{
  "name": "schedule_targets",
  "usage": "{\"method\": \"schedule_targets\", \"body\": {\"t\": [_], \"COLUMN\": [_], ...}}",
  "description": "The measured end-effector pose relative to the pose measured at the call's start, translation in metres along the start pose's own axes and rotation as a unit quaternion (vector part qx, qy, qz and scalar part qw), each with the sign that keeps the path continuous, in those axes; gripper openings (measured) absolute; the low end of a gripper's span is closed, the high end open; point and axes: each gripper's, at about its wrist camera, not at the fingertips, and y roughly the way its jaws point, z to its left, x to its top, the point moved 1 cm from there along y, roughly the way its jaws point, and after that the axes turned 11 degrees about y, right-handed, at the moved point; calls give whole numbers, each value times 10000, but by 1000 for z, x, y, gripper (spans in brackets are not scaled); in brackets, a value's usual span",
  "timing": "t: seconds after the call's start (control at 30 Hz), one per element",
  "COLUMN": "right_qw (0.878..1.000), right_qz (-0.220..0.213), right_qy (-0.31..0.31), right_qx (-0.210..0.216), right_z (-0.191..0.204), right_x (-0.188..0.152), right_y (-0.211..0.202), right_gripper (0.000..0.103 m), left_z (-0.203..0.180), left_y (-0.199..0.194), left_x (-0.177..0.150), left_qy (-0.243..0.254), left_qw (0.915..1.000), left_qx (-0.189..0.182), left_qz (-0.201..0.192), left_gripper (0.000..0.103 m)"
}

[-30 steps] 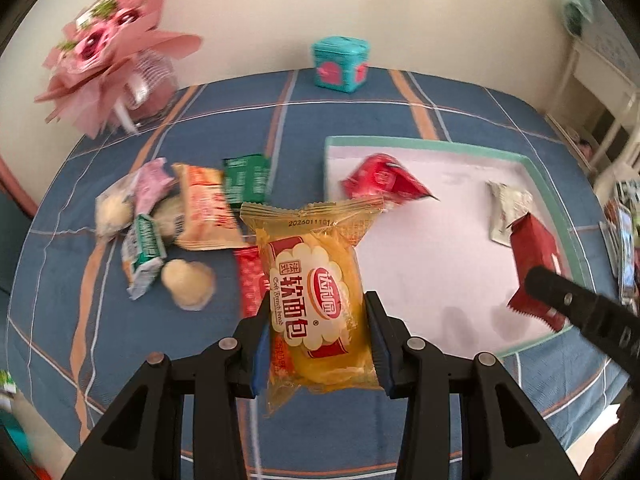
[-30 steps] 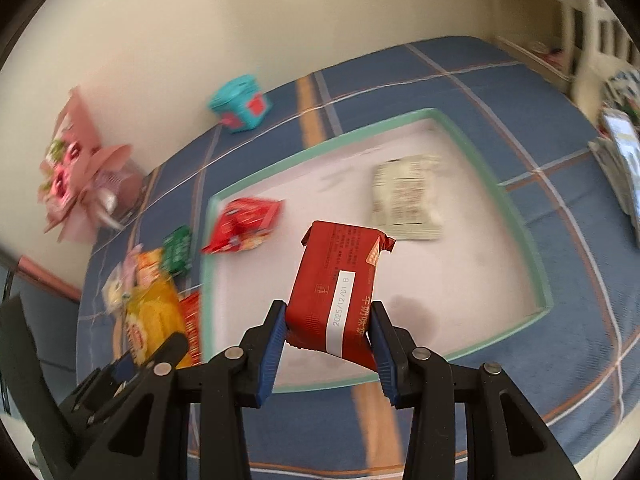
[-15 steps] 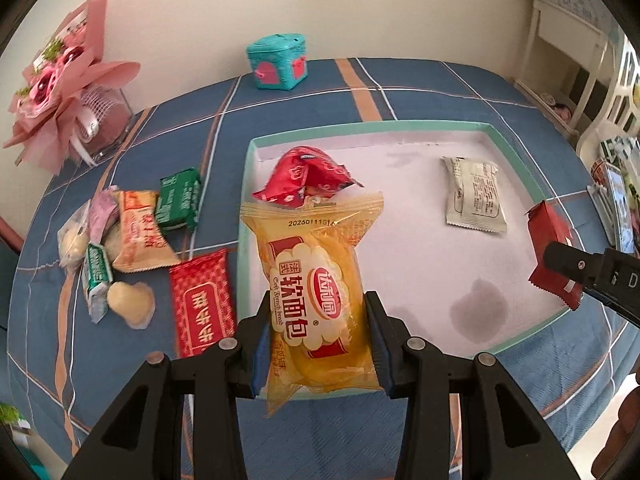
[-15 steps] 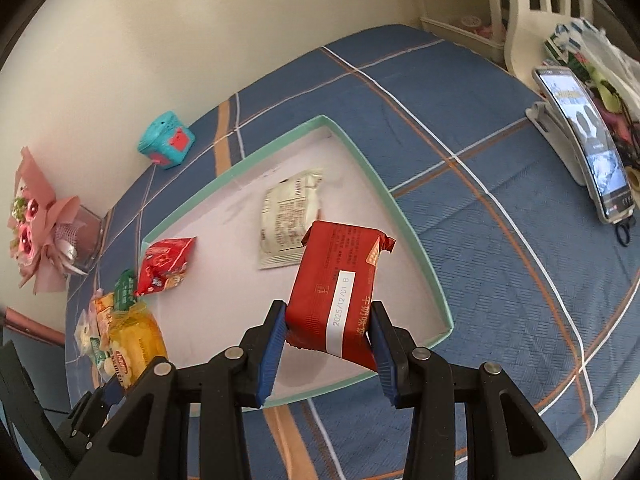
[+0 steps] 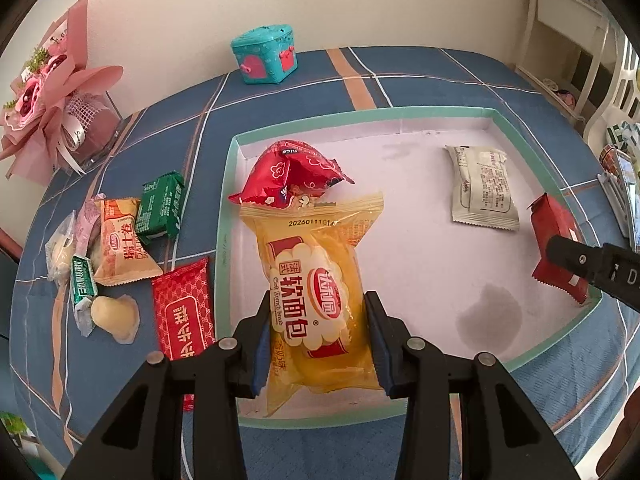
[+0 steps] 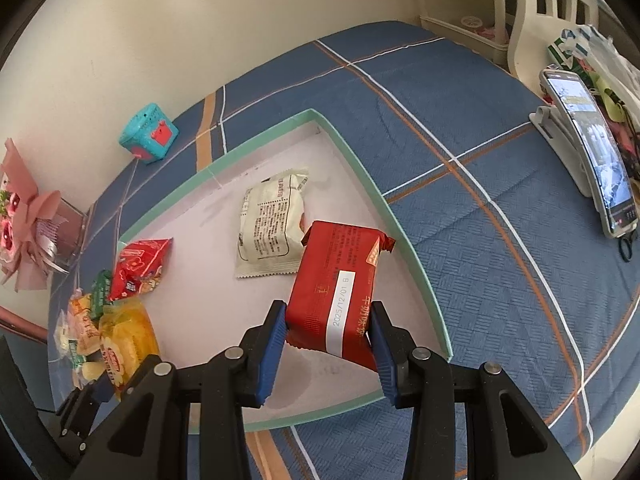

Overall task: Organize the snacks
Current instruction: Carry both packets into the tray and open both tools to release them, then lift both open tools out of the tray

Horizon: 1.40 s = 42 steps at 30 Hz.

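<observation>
My left gripper [image 5: 320,344] is shut on a yellow soft-bread packet [image 5: 316,292], held above the near left part of the green-rimmed white tray [image 5: 360,114]. My right gripper [image 6: 326,344] is shut on a red snack packet [image 6: 336,288] above the tray's [image 6: 416,256] near right corner. That red packet [image 5: 558,252] and the right gripper's finger show at the right of the left wrist view. In the tray lie a red puffed packet [image 5: 294,174] and a white packet [image 5: 482,190]. Several loose snacks [image 5: 120,248] lie on the cloth left of the tray.
A blue plaid cloth [image 6: 500,160] covers the table. A teal box [image 5: 266,54] stands at the back by the wall. A pink bouquet [image 5: 44,100] sits back left. A phone on a stand [image 6: 588,152] is at the right, with white furniture behind it.
Both grippers have carried their packets rightward and lower over the tray. The yellow packet went from beside the loose snacks to above the tray. Both grips are unchanged.
</observation>
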Motion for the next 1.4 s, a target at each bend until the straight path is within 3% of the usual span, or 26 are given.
{"method": "schedule_targets", "body": {"t": [0.4,0.5,0.7,0.87,1.1,1.4], "right_qw": [9999,9998,9996,9992,9974,9953], "right_qz": [115,123,49,-104,-235,1], "right_qy": [-33,-25,-125,-300,-600,-907], "right_qx": [-123,-154,-235,-229,-314,-344], "right_z": [2,2,6,14,28,41], "right_x": [1,1,1,2,-6,-29], "right_y": [10,11,8,-4,-22,-24], "right_gripper": [44,45,45,51,53,53], "left_z": [3,3,5,11,34,81], "left_y": [13,11,2,-10,-25,-22], "left_x": [4,5,5,6,3,-24], "left_qy": [-18,2,16,-8,-416,-1255], "left_qw": [9999,10000,10000,9999,9990,9920], "left_qx": [59,71,18,10,-24,102], "left_qz": [94,53,-19,-148,-186,97], "left_gripper": [44,53,55,59,60,60]}}
